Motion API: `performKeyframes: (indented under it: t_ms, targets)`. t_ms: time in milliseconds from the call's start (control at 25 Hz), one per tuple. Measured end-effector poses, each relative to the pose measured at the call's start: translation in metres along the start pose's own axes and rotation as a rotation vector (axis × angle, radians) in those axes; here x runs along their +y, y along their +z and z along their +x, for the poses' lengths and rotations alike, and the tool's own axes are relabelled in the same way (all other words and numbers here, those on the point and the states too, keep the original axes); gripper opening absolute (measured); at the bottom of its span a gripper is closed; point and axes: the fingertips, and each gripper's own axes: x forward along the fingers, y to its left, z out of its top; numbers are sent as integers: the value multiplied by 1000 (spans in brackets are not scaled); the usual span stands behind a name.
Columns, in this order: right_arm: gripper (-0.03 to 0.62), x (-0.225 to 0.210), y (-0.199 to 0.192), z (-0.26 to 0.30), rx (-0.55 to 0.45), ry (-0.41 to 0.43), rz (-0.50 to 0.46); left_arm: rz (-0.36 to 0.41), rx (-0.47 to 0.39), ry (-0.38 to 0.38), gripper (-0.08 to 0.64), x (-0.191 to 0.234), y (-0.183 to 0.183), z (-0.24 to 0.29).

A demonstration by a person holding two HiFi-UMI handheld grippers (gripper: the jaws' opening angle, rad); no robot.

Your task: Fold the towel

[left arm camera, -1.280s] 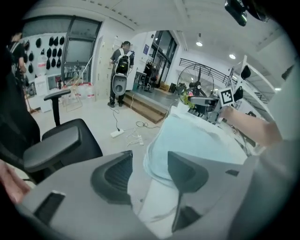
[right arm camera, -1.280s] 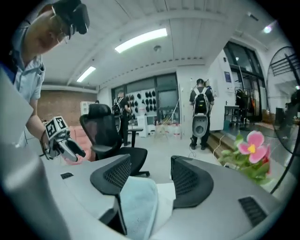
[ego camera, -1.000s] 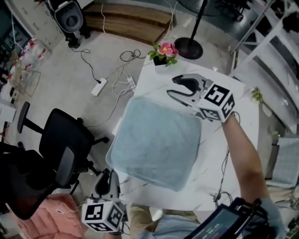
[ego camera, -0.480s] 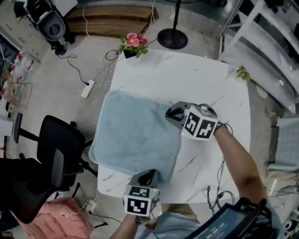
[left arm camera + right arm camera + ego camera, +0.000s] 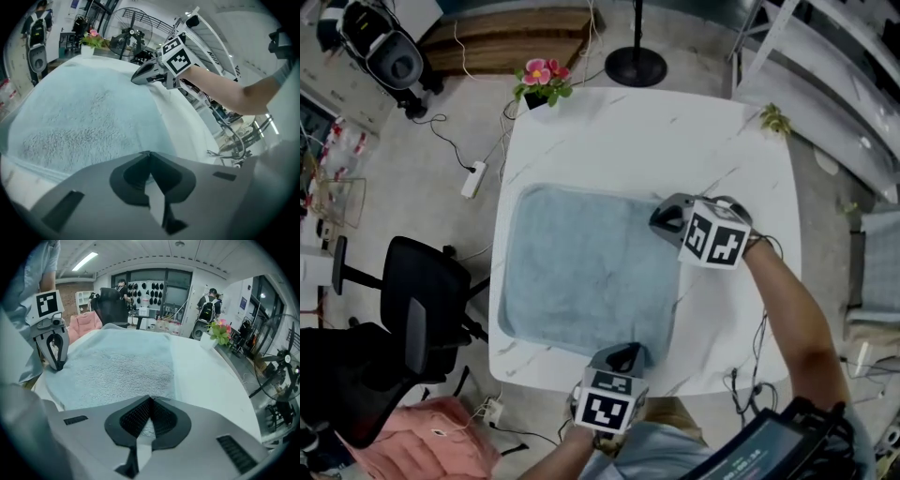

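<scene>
1. Left gripper view: shows the left gripper (image 5: 149,153) clenched, jaw tips pressed together with no gap, pinching the near edge of the towel (image 5: 84,117).
2. Right gripper view: shows the right gripper (image 5: 149,401) clamped just as tight, with pale terry pile caught between its cross-hatched black pads.
3. Head view: places the left gripper at the towel's near right corner and the right gripper at its far right corner, both angled down onto the cloth.
4. Finds the towel spread flat and unfolded on the left part of the white table (image 5: 675,141), roughly rectangular with rounded corners, its left edge close to the table's left rim.
5. Reads the towel as pale blue-grey terry: nubby looped pile, with a smoother hem along the border.
6. Notes smooth grey plastic jaw shells with dark, teardrop-shaped pad recesses, plus a cube of black-and-white square markers on each gripper.
7. Takes the table top as hard, squarish and round-cornered, marble-patterned with thin grey veins.
8. Picks out a pot of pink flowers (image 5: 542,80) at the table's far left corner, a black office chair (image 5: 422,300) on the floor to the left, and a round black stand base (image 5: 636,67) beyond the far edge.
</scene>
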Motion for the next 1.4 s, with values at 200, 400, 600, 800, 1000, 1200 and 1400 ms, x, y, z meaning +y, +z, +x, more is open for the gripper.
performKeyframes:
  t_ms: [200, 400, 600, 800, 1000, 1200, 1400]
  targets:
    - [14, 21, -59, -41, 46, 12, 76, 92, 48, -142, 8, -70, -6, 31]
    - [14, 34, -106, -77, 82, 25, 119, 163, 93, -255, 8, -130, -15, 60]
    - [14, 37, -122, -90, 57, 16, 165, 190, 130, -304, 8, -155, -15, 72]
    - [158, 34, -105, -101, 15, 0, 229, 244, 57, -369, 26, -161, 17, 37]
    - [204, 19, -60, -143, -162, -67, 363, 325, -23, -437, 87, -168, 40, -6]
    - [183, 6, -52, -198, -228, -297, 535, 369, -114, -442, 87, -153, 54, -42]
    - [179, 44, -68, -226, -247, -456, 728, 356, -211, -381, 71, -109, 68, -77]
